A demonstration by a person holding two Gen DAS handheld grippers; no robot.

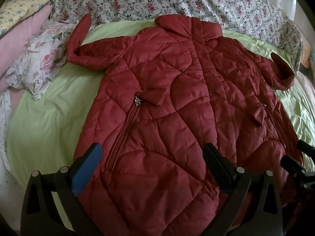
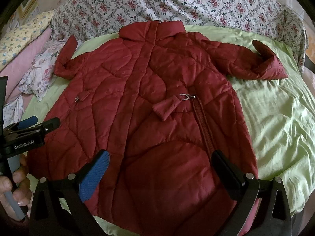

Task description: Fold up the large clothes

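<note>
A dark red quilted coat lies flat and front up on a light green sheet, collar away from me, both sleeves spread out with the cuffs bent back. It also shows in the right wrist view. My left gripper is open and empty above the coat's lower left part, near a zip pocket. My right gripper is open and empty above the coat's lower right part, beside the other zip pocket. The left gripper also shows at the left edge of the right wrist view.
A floral quilt is bunched along the far side of the bed. A floral pillow and pink bedding lie at the left. The green sheet stretches to the right of the coat.
</note>
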